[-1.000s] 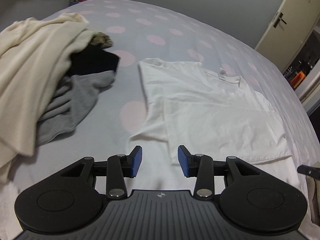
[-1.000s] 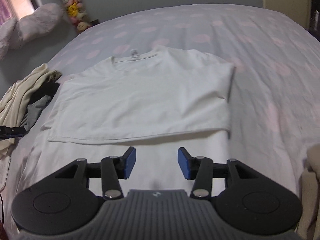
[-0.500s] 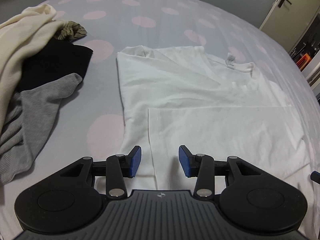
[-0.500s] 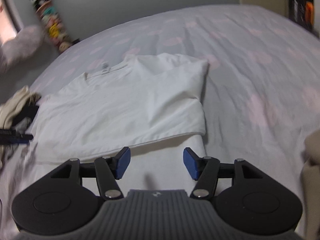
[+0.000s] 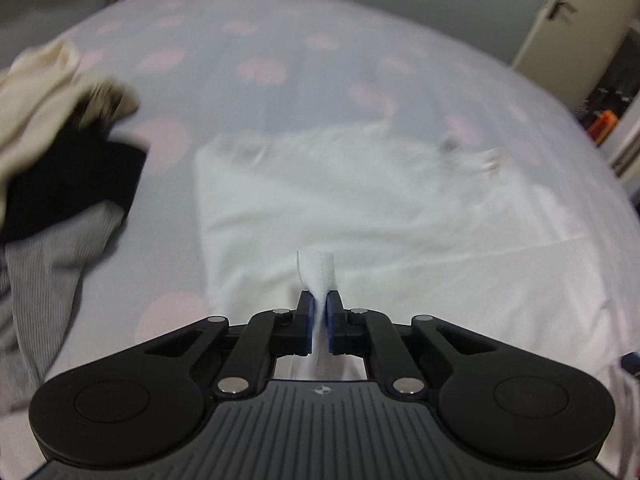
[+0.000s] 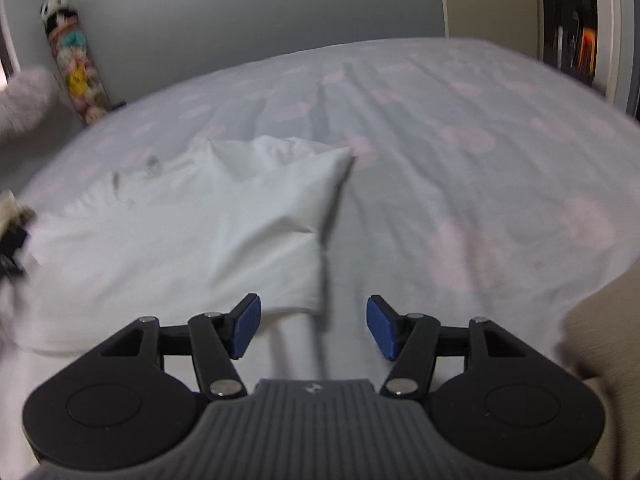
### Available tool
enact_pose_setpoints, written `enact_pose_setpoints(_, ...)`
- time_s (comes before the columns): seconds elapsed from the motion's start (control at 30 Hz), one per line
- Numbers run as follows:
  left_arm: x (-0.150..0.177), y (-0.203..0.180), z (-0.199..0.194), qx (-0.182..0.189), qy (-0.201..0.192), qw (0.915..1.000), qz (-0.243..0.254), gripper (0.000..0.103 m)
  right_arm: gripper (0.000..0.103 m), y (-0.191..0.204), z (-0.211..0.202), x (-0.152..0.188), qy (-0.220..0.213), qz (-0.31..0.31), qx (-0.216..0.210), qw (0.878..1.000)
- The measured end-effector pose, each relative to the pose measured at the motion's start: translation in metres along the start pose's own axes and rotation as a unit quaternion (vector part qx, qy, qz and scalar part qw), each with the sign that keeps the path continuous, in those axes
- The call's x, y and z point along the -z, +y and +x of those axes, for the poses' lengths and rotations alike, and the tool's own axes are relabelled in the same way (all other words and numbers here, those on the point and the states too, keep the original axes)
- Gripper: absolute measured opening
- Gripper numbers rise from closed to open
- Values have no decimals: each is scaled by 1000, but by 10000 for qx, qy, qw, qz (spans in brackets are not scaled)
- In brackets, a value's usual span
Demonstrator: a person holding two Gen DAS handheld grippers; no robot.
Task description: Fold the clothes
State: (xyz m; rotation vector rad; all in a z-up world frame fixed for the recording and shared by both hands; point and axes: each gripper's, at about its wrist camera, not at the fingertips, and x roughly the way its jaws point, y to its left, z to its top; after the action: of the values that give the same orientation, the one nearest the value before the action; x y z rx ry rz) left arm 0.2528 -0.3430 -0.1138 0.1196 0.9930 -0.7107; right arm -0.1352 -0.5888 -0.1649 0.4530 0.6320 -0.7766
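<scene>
Left gripper: jaws just closed, pinching a fold of the white T-shirt | Right gripper: jaws apart, holding nothing, above the shirt's near corner | T-shirt: flat on spotted bed | Clothes pile: farther left

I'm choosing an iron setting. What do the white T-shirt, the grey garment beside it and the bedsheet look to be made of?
White T-shirt: thin matte knit, likely cotton jersey; it creases softly and bunches where the left gripper pinches its stitched hem.
Grey garment: ribbed knit, fine lengthwise ridges show; fibre unclear.
Bedsheet: smooth matte woven cloth, printed pink dots, shallow wrinkles; maybe cotton or a blend.
</scene>
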Motion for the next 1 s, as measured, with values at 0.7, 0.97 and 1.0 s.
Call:
enact_pose_setpoints(0.7,-150,-134,-103,633,-1347,9824,1126,4,60,3,35,-23,-196,-208,-184,9994)
enact_pose_setpoints(0.97,-151,-126,-105,339,-1268,9853,1093,4,48,-4,38,-21,20,-38,-121,9999)
enact_pose_setpoints(1.0,-150,-125,-105,324,-1257,9856,1081,4,43,-5,39,-19,111,-55,-121,9998)
